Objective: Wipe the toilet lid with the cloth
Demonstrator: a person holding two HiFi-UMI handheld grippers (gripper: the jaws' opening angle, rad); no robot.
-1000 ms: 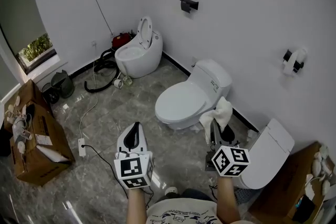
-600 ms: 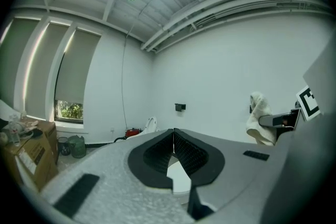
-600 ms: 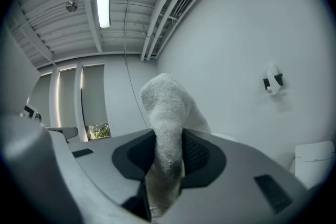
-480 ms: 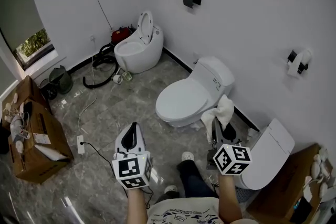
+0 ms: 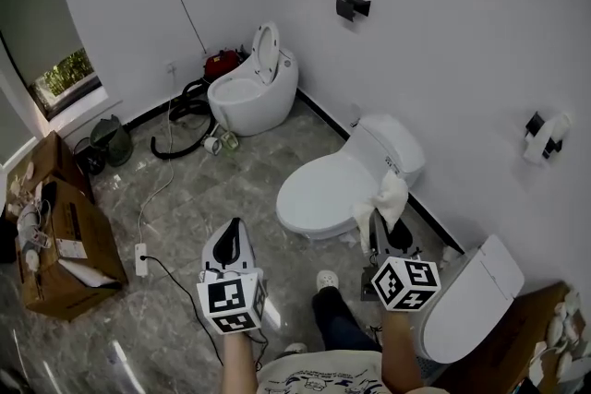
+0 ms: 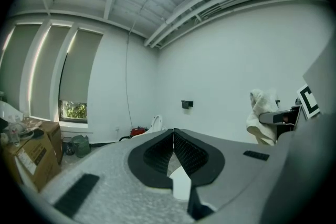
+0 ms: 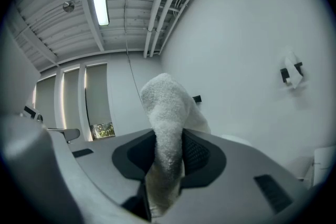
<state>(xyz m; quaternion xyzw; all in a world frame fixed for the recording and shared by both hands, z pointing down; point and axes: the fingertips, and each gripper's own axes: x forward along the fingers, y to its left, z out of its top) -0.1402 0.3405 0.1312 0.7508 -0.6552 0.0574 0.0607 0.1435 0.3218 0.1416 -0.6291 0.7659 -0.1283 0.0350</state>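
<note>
Person stepping closer; toilet lid (image 5: 323,187) drawing nearer right claw (image 5: 381,233). Claw staying clamped on cloth (image 5: 388,197), held up beside lid, apparently not touching. Left claw (image 5: 235,240) idling, jaws together, empty. Wiping not yet starting.

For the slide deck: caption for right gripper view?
Cloth clamped in the right claw, white wall behind.

The white terry cloth (image 5: 386,198) is bunched and stands upright, pinched between the jaws of the right hand-held gripper (image 5: 379,222), in the air beside the toilet. The white, oval toilet lid (image 5: 323,185) lies closed and flat.
</note>
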